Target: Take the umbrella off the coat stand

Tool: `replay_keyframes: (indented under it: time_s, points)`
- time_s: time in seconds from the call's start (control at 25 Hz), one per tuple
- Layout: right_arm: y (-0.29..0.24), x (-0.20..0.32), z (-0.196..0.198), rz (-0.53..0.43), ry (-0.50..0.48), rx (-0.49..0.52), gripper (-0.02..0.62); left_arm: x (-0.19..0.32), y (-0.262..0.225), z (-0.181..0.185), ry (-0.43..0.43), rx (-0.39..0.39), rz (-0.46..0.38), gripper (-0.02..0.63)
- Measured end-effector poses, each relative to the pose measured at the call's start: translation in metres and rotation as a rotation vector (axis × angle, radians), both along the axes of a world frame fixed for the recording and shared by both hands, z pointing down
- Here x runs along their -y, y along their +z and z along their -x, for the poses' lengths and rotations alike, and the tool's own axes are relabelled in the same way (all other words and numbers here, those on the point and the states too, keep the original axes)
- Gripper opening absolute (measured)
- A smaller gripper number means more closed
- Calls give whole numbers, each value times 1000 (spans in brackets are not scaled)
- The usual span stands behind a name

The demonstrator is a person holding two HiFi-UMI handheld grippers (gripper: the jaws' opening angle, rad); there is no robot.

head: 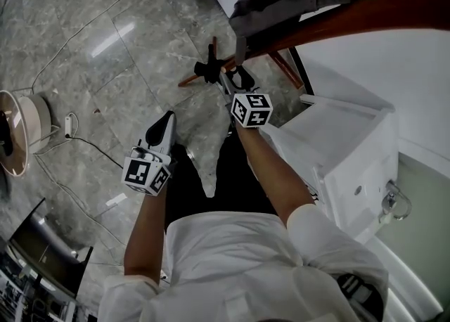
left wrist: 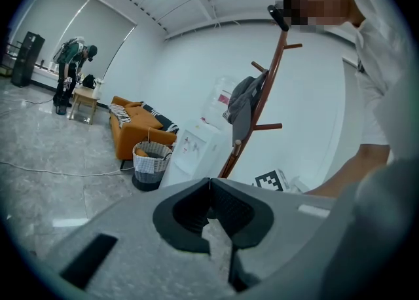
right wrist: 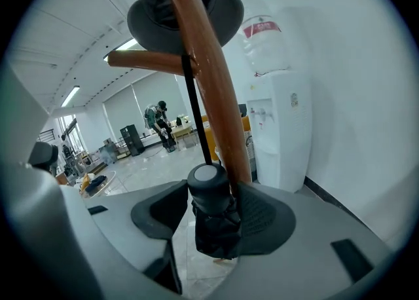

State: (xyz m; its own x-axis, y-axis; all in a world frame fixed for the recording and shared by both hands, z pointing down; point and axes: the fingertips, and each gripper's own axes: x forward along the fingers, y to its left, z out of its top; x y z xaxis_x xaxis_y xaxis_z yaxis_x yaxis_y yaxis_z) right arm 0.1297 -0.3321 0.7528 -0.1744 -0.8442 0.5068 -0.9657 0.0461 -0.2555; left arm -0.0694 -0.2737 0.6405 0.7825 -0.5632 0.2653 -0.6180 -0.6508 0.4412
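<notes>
The jaws of the right gripper [right wrist: 209,190] gape wide around the folded umbrella [right wrist: 215,226], not clamping it as it hangs by its strap [right wrist: 194,115] from the peg [right wrist: 141,61] of the coat stand [right wrist: 213,82] at 12 o'clock, so the sound move is to close squarely on its body, then lift until the strap clears, keeping the closed, empty left gripper [left wrist: 209,184] away.

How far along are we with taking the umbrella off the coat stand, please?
Done: the right gripper has the umbrella between its open jaws. In hand: lining up, nothing gripped yet. Left: grip it and lift its strap off the coat stand. The left gripper is shut, empty.
</notes>
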Motion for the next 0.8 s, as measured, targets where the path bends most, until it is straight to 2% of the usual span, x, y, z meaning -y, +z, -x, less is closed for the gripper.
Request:
replay_keyframes:
  time_s: [0.4,0.8]
  points:
    - [-6,3,4,-16,-79,-35,202,-7,13,4,-5,-12,60,17]
    - [-41,-7,5,-28,-130,-44,199,4,-18,5,-9,-28,19,17]
